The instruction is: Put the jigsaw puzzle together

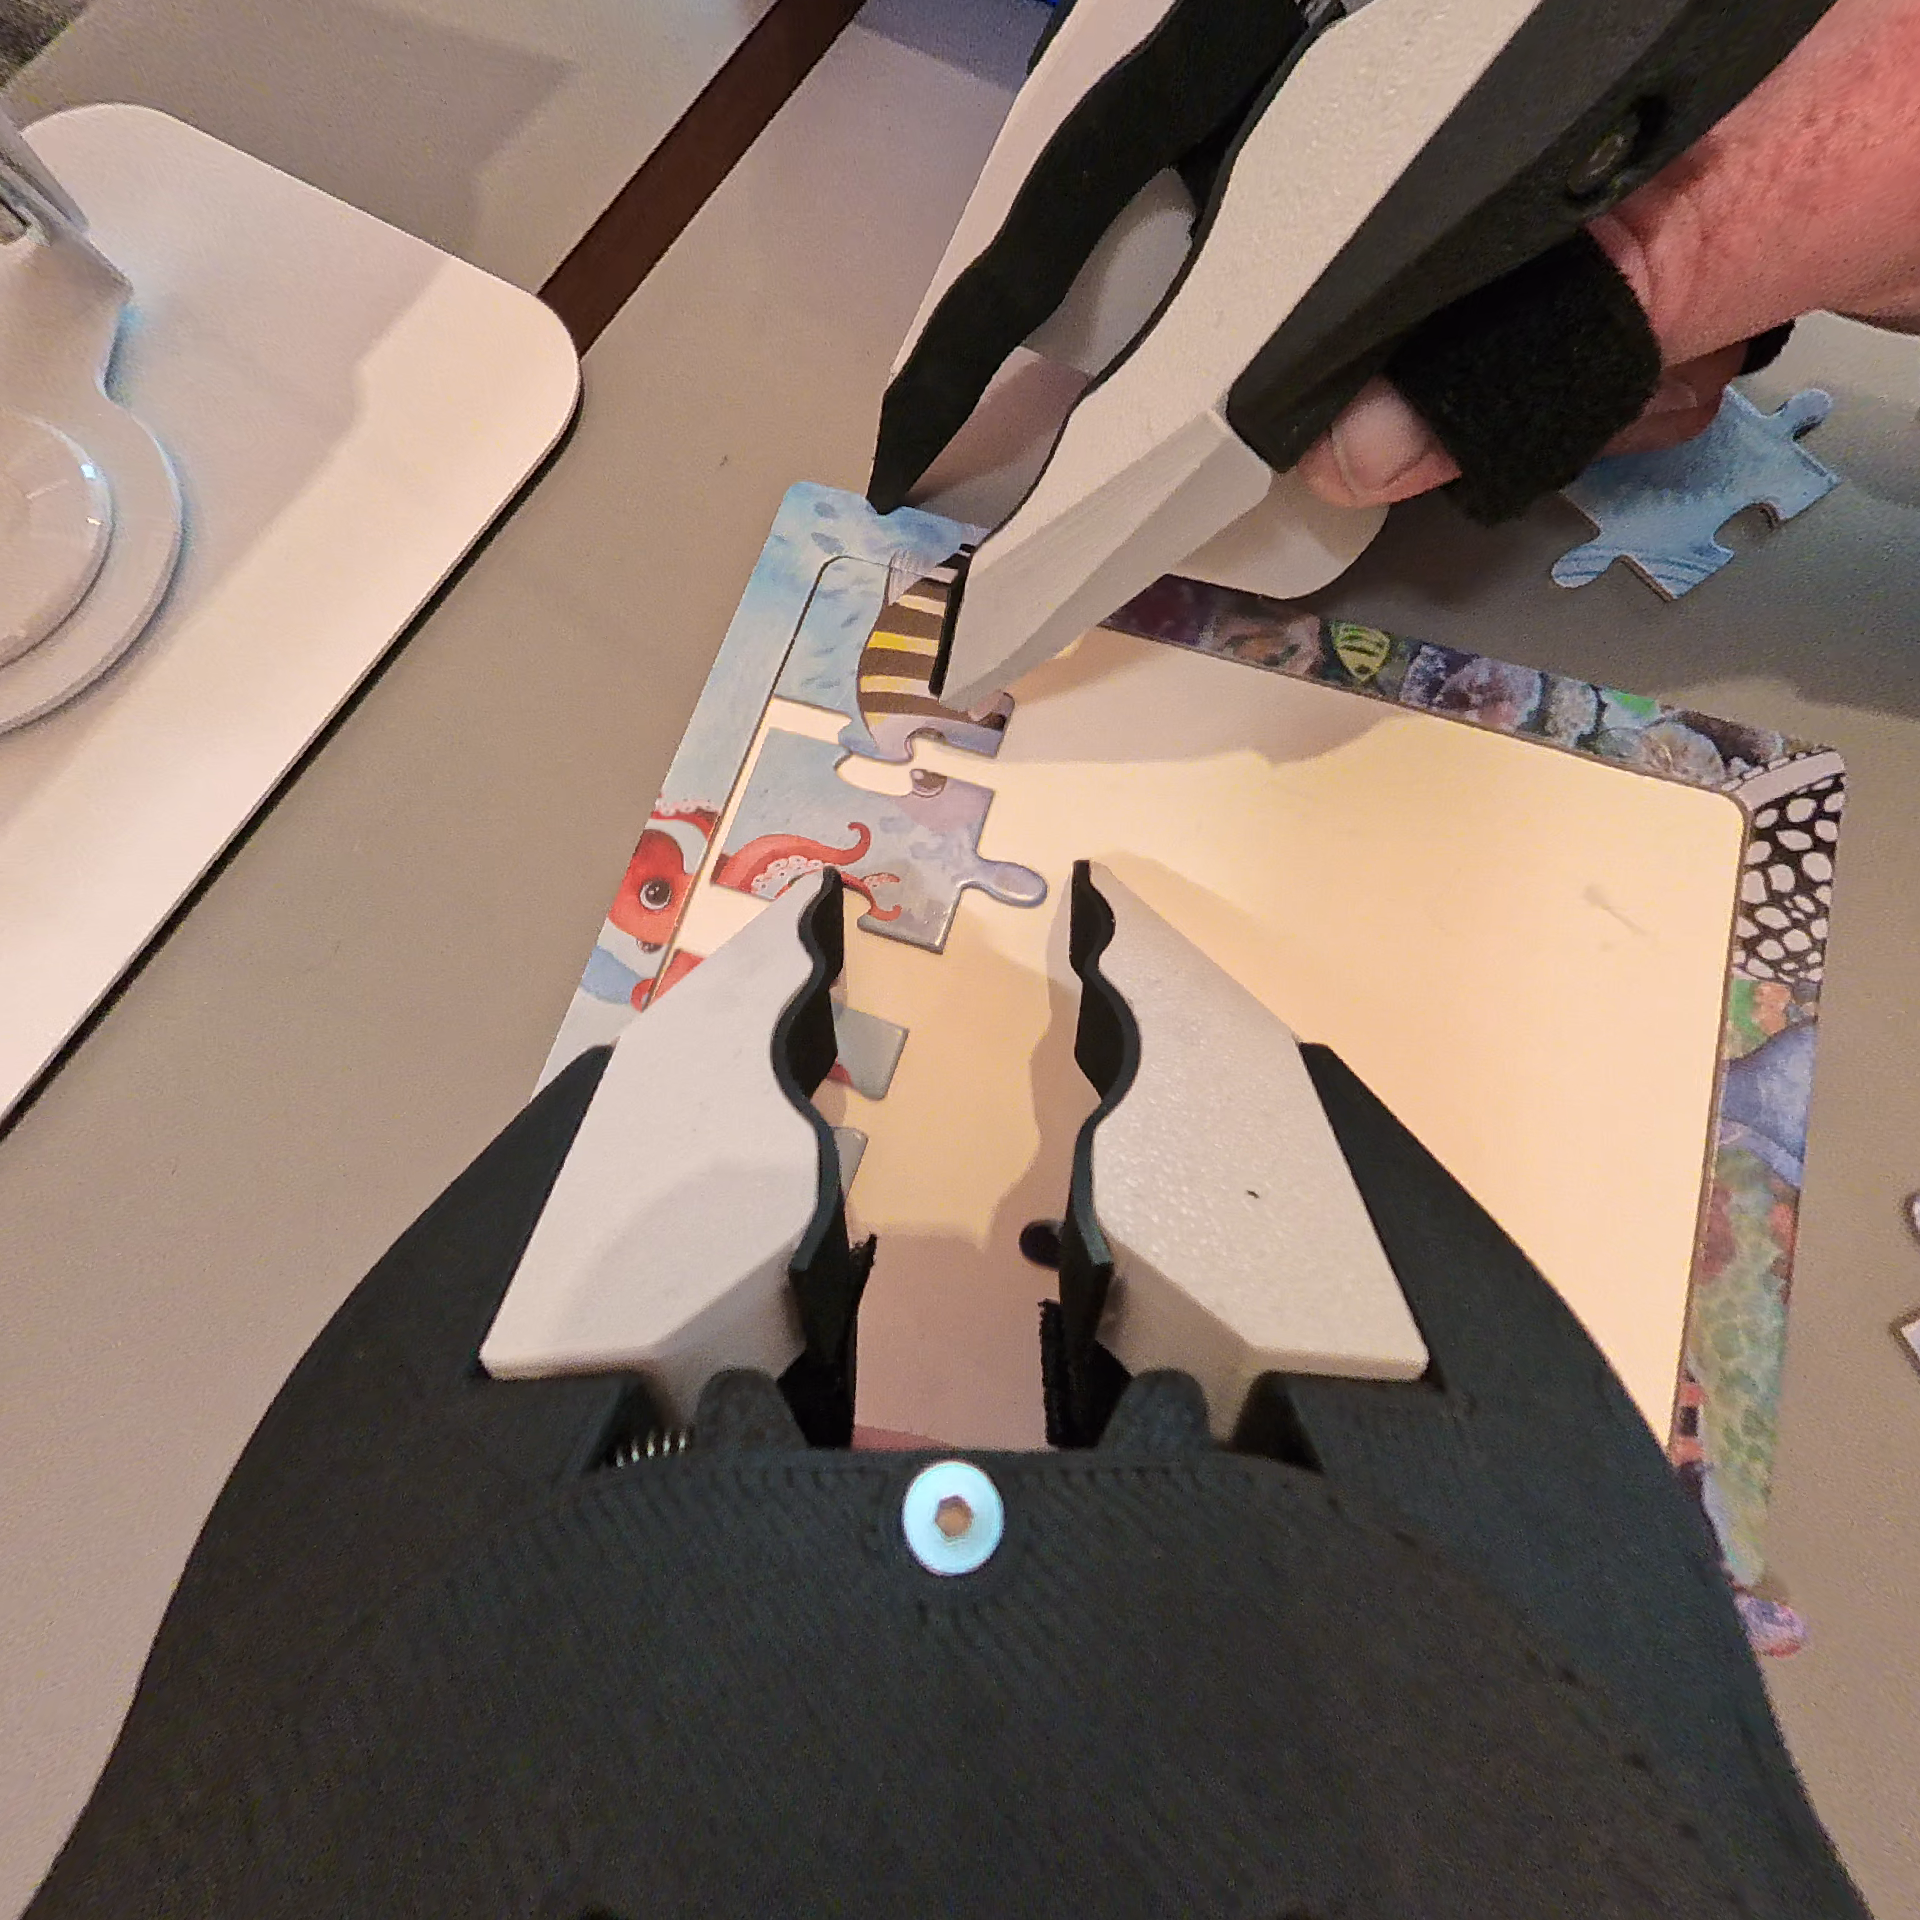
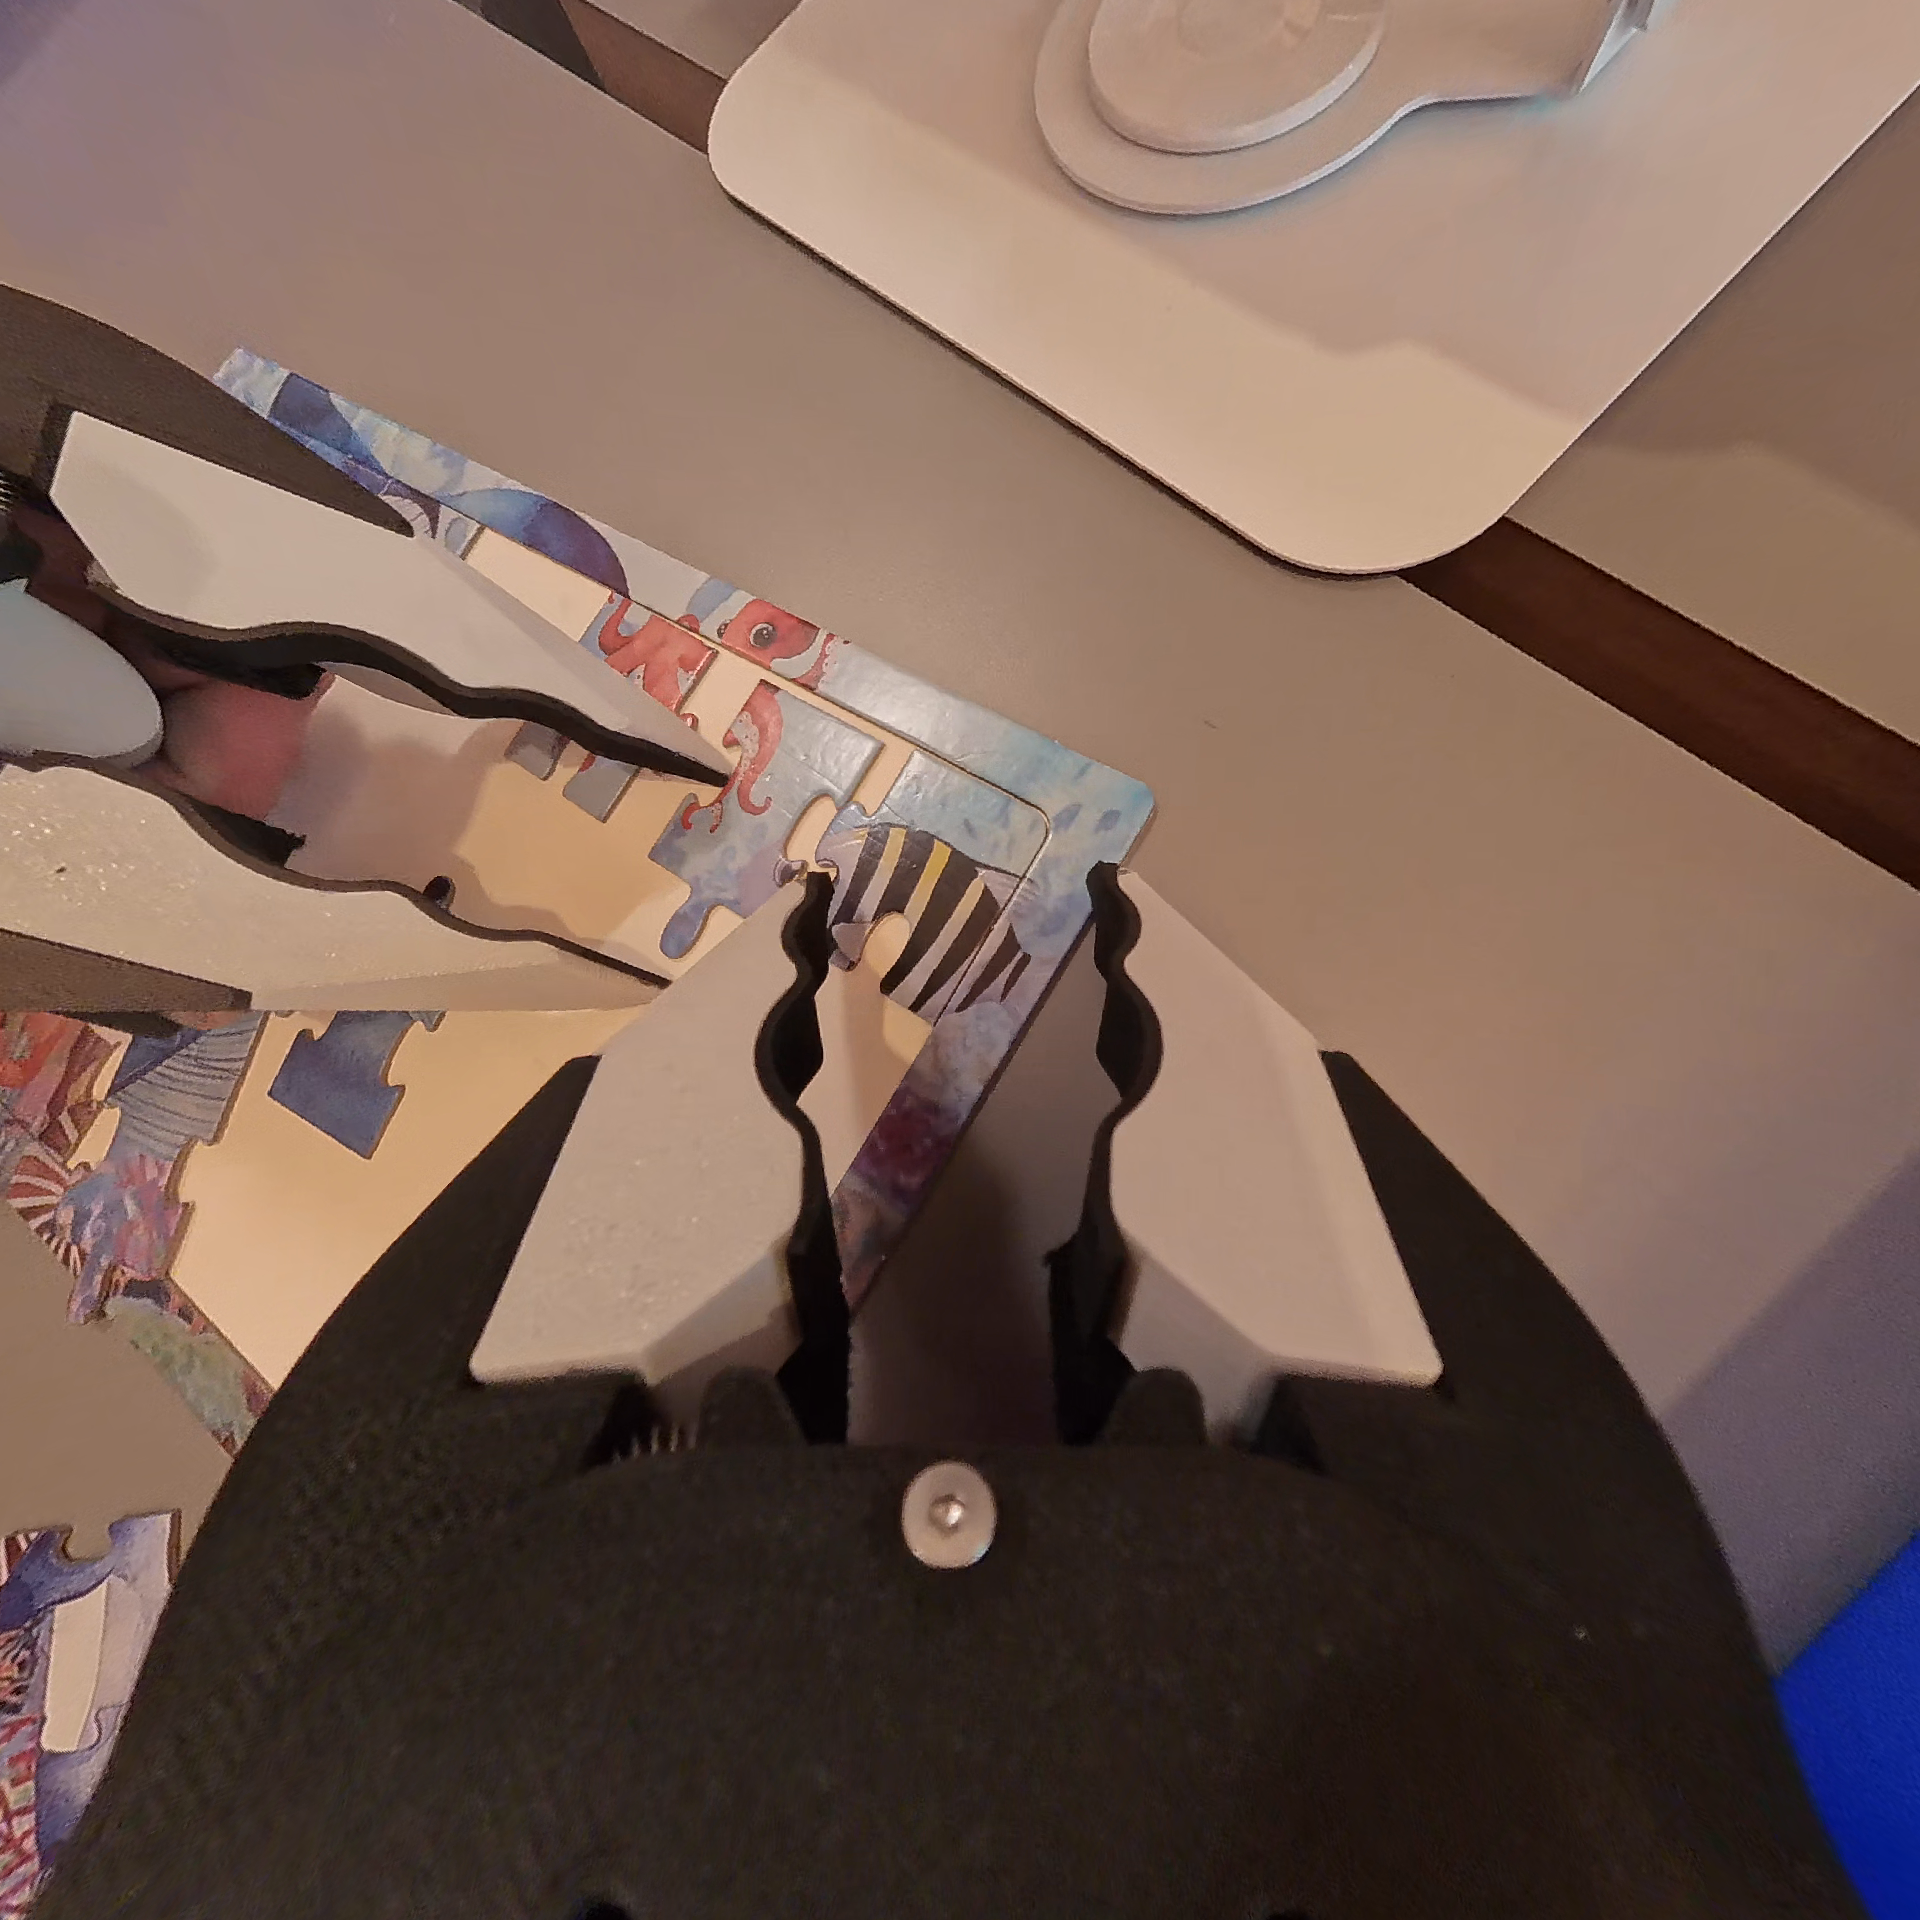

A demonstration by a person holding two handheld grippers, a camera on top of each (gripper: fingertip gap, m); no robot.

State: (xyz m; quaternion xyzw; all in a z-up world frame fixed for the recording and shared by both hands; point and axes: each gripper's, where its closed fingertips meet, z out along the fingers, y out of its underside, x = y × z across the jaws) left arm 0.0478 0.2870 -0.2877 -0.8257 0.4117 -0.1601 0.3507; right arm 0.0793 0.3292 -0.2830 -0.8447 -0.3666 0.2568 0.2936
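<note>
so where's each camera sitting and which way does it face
Left wrist view: on the left gripper, looking down its open jaws at the puzzle tray; the right gripper and a hand come in from the top.
Right wrist view: on the right gripper, jaws open astride the tray's corner and the striped fish piece; the left gripper enters from the left.
Shared: tray, fish piece, octopus piece, white stand base.

Both grippers, left gripper (image 1: 954, 883) and right gripper (image 2: 956, 883): black printed bodies, white fingers with wavy black pads, one silver hex screw each.
</note>
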